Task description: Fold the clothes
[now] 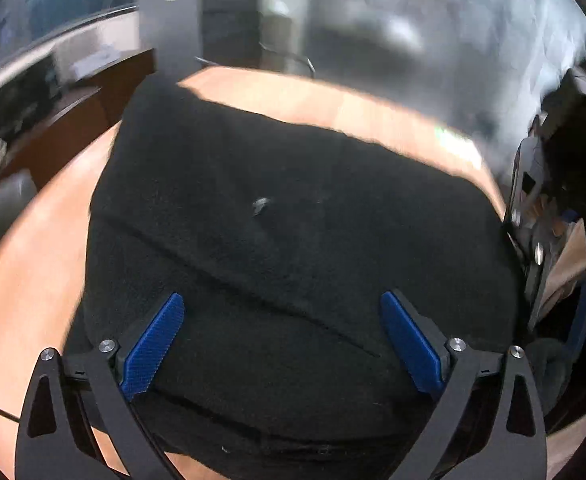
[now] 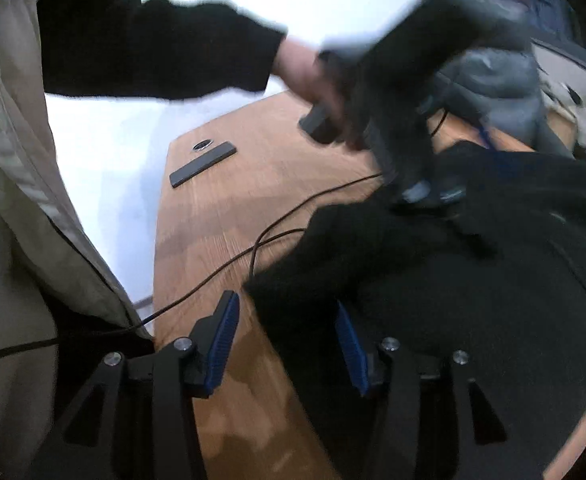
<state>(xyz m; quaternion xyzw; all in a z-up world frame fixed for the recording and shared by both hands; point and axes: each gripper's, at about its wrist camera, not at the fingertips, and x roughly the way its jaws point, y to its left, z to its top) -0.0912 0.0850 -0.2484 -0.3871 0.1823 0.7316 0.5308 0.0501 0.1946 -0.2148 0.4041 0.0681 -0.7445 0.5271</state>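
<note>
The black garment (image 1: 293,240) lay on the wooden table (image 1: 45,248), already folded into a thick, roughly rectangular stack with a diagonal fold line across its top. The left gripper (image 1: 281,344) hovered over the near part of the stack with its jaws spread wide and nothing between the blue pads (image 1: 153,344). In the right wrist view, the right gripper (image 2: 289,344) stood partly open at the garment's edge; one pad was over bare wood, the other against or just over the cloth, and no grip was visible. A thin cable (image 2: 229,264) ran beside that edge.

For a clean next fold, each gripper would probably do best to pinch every layer at a near corner and keep the cable out of the bite. The stack's long axis seemed to run from the near edge toward the far edge of the table, though the fisheye bend made this uncertain
</note>
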